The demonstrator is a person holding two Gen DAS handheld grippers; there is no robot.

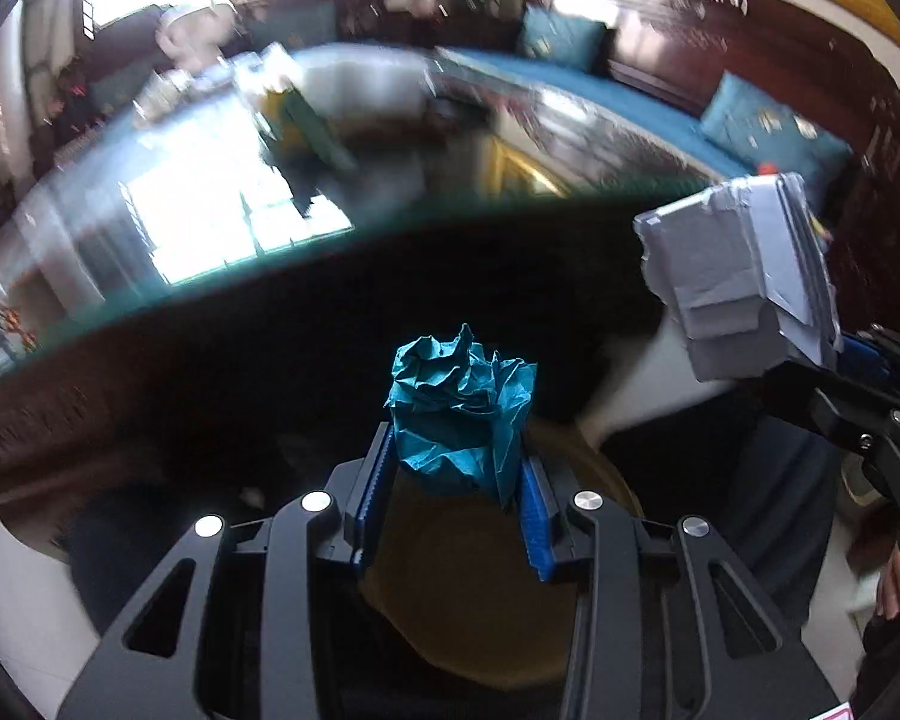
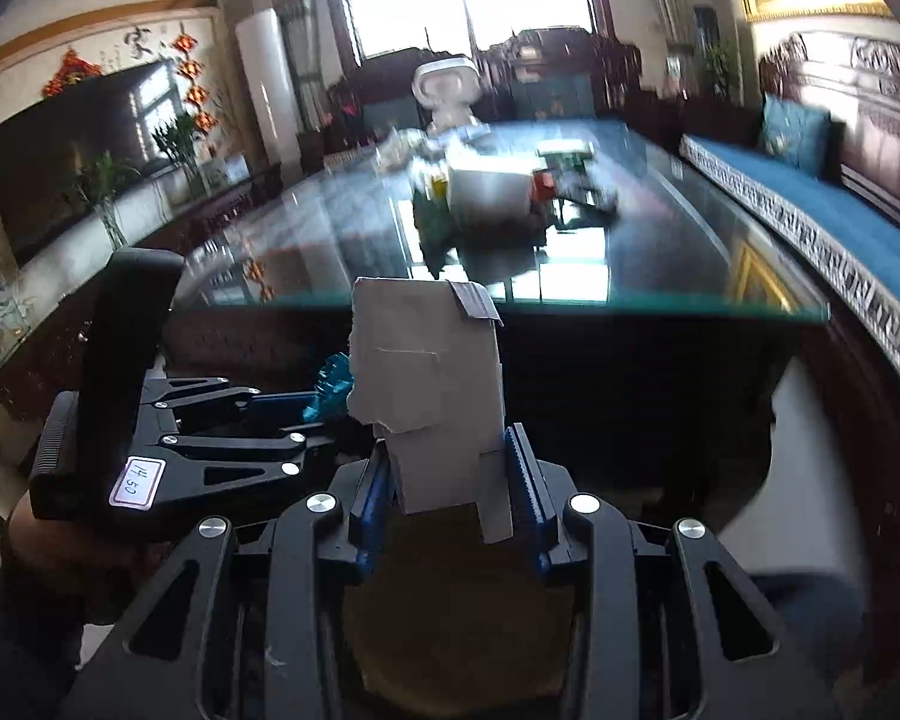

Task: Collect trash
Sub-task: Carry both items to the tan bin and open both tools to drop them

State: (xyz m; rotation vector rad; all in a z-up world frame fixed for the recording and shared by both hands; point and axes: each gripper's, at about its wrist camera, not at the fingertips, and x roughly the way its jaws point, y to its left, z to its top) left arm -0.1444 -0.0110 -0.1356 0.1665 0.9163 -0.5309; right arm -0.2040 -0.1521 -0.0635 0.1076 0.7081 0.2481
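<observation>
My left gripper [image 1: 455, 468] is shut on a crumpled teal paper ball [image 1: 459, 405] and holds it in the air in front of the glass table's near edge. My right gripper [image 2: 447, 474] is shut on a torn, folded piece of grey cardboard [image 2: 429, 396]. That cardboard also shows in the left wrist view [image 1: 744, 282] at the right, with the right gripper [image 1: 858, 354] behind it. In the right wrist view the left gripper [image 2: 324, 393] sits just to the left, with a bit of teal paper [image 2: 333, 384] showing. A round brownish container [image 1: 480, 588] lies below both grippers.
A long glass-topped table [image 2: 630, 240] stretches ahead, with a white box [image 2: 489, 192] and several small items at its middle. A blue-cushioned wooden bench [image 2: 810, 204] runs along the right. A TV [image 2: 78, 150] and plants stand at the left.
</observation>
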